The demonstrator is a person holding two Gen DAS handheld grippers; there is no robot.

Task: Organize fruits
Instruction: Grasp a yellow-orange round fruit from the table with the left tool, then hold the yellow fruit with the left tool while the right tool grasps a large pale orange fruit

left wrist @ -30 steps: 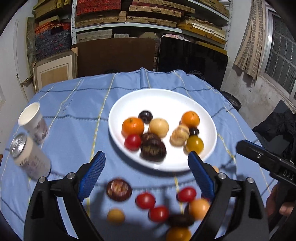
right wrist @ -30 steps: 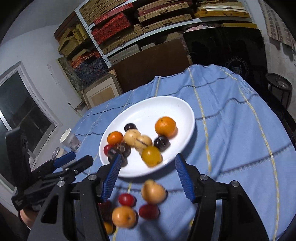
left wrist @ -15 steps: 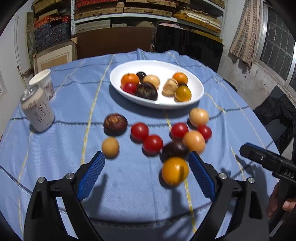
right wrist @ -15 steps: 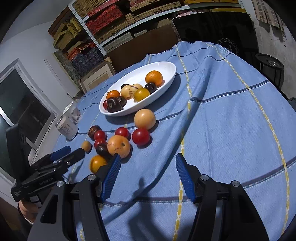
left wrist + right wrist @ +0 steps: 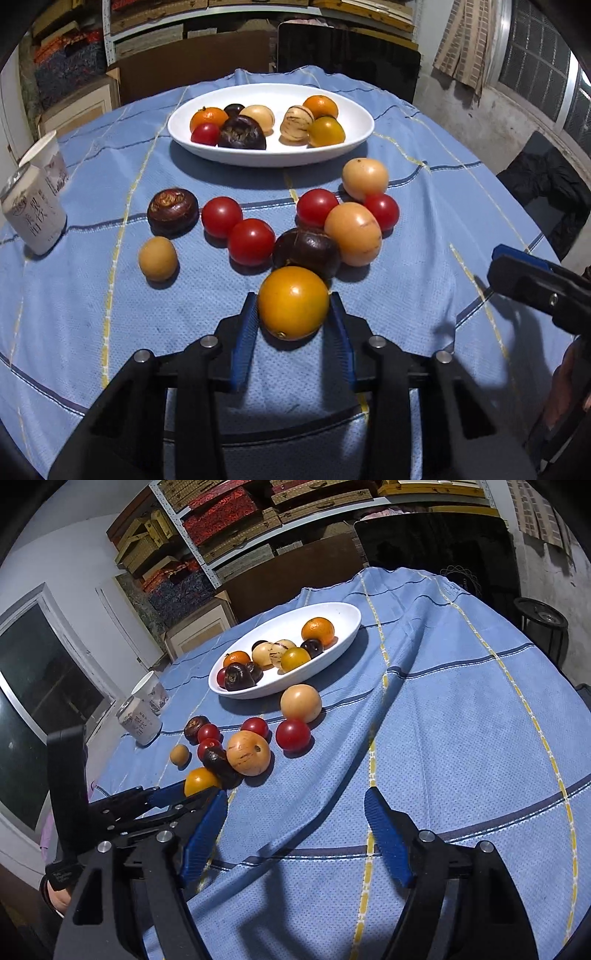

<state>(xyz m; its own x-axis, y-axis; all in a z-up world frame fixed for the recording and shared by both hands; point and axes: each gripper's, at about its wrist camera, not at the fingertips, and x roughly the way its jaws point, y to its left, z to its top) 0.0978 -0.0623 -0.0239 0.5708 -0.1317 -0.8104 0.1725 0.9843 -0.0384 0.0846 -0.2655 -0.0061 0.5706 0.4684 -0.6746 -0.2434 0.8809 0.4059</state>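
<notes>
Tablecloth [image 5: 424, 206], blue, covers the table. White plate [image 5: 354, 110] at the far side holds several fruits. Left gripper [image 5: 293, 317] is clamped on the yellow tomato [image 5: 293, 302], nearest of the loose fruits on the cloth. Right gripper [image 5: 295, 834] hangs spread wide, holding nothing.

We count four glossy red round tomatoes [image 5: 251, 242] loose on the cloth, two dark brown chestnuts [image 5: 172, 210], three tan fruits [image 5: 357, 233], one white oval plate [image 5: 360, 129].
</notes>
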